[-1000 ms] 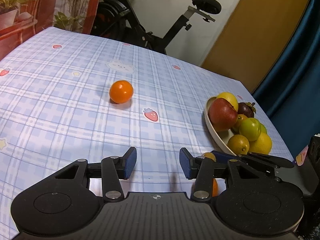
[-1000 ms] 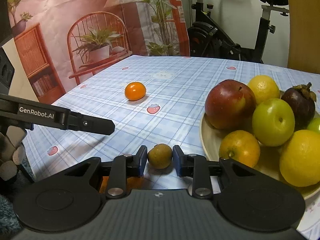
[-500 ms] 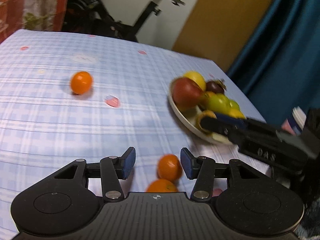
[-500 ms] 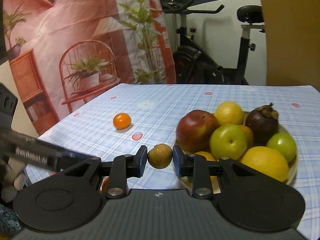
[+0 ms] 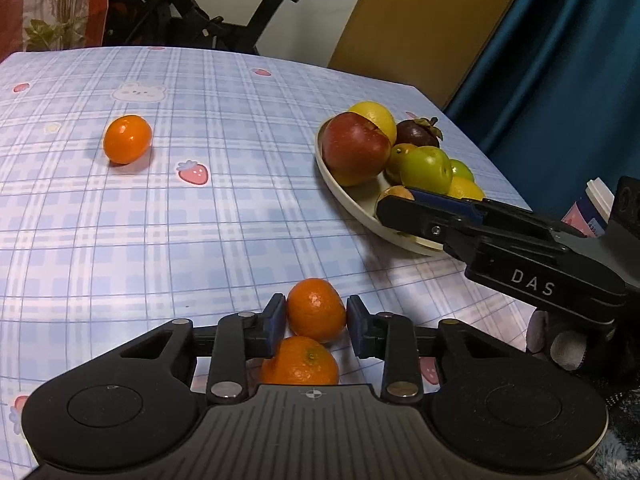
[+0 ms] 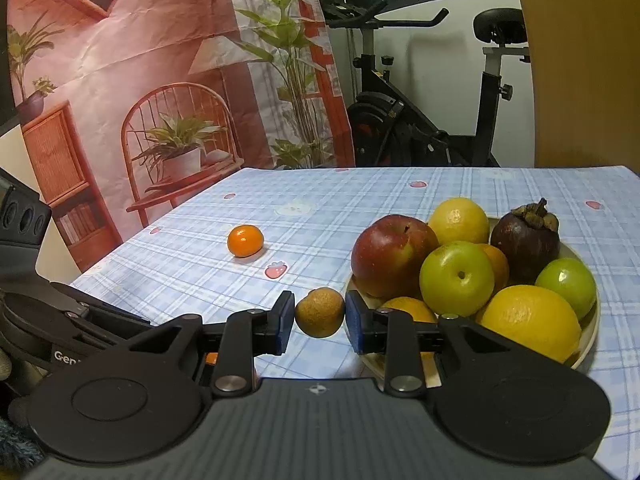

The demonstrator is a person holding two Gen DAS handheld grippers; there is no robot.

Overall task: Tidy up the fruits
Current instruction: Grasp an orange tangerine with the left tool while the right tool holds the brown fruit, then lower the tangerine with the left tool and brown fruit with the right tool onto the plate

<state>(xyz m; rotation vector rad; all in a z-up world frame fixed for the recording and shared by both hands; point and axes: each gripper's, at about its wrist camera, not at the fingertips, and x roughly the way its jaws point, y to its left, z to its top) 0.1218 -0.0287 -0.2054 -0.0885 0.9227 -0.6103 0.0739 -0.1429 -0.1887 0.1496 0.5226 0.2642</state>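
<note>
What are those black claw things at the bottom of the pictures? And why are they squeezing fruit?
They are two grabbing tools, each with two fingers. A person holds one in each hand, and each tool has a camera looking out along its fingers, so each picture shows its own claw at the bottom.

The left gripper has just closed its jaws on a small orange. A second orange lies right below it on the table. In that picture the other tool pokes in from the right.

The right gripper pinches a small brown fruit beside the bowl.

The bowl holds a red apple, green fruits, yellow ones and a dark purple one. One more loose orange sits alone farther back on the checked tablecloth.

The job is tidying up the fruit.
</note>
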